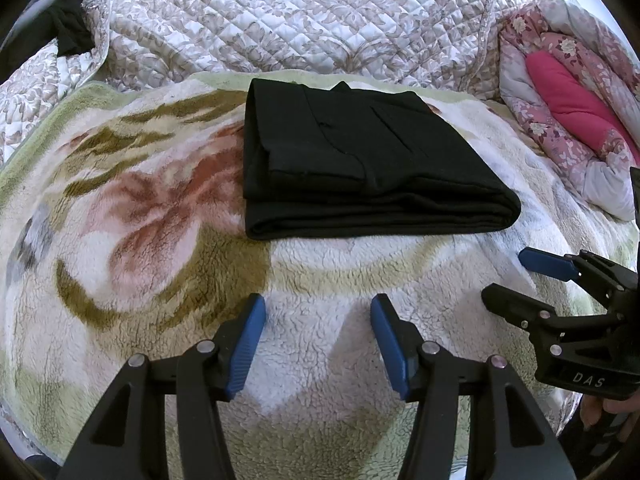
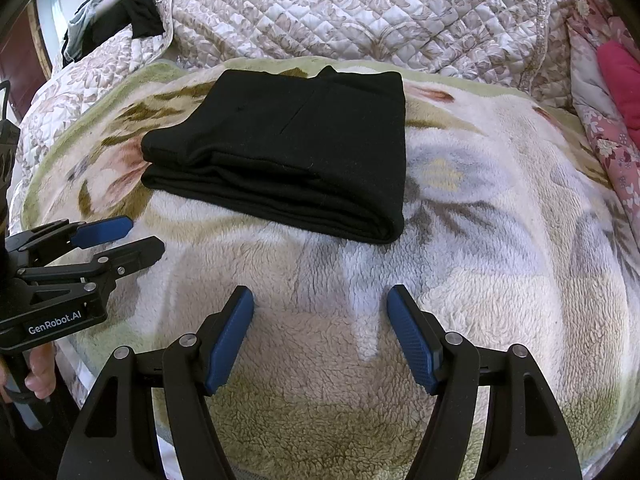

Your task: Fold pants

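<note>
Black pants [image 1: 360,164] lie folded into a flat rectangular stack on a fleecy floral blanket [image 1: 140,240]; they also show in the right wrist view [image 2: 288,152]. My left gripper [image 1: 318,312] is open and empty, hovering over the blanket in front of the pants. My right gripper [image 2: 320,300] is open and empty, also in front of the pants. The right gripper shows at the right edge of the left wrist view [image 1: 508,276], the left gripper at the left edge of the right wrist view [image 2: 146,234], both apart from the pants.
A quilted beige bedspread [image 1: 300,12] rises behind the blanket. A pink floral quilt with a magenta lining [image 1: 568,96] lies at the right. Dark clothes [image 2: 136,4] hang at the far left.
</note>
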The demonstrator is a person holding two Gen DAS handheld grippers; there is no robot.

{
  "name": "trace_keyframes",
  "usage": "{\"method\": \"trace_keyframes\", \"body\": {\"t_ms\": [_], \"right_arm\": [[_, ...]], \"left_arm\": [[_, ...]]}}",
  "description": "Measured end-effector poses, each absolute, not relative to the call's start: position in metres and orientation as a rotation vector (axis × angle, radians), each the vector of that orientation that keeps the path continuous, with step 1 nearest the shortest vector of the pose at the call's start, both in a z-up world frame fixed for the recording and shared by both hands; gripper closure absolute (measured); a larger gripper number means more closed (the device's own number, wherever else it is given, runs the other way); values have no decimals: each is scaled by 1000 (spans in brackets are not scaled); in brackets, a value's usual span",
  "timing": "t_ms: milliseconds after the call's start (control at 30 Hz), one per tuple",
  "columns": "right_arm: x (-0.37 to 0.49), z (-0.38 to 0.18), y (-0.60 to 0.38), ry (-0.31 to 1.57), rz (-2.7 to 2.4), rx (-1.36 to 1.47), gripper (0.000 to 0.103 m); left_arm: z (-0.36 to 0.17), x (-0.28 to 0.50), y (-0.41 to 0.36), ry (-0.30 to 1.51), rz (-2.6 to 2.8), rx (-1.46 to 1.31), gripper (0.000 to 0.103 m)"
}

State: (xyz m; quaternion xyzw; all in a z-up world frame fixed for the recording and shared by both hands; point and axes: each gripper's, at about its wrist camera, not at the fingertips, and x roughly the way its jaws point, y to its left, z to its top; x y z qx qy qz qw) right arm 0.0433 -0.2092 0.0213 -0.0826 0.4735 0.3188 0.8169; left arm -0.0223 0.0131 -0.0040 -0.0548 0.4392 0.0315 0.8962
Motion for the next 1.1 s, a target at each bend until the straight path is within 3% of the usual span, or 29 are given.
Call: {"method": "trace_keyframes", "body": {"t_ms": [1100], "right_arm": [[44, 21, -209, 1010, 678, -179, 33]], "left_arm": [[-4, -20, 15, 929, 70, -114, 44]]}}
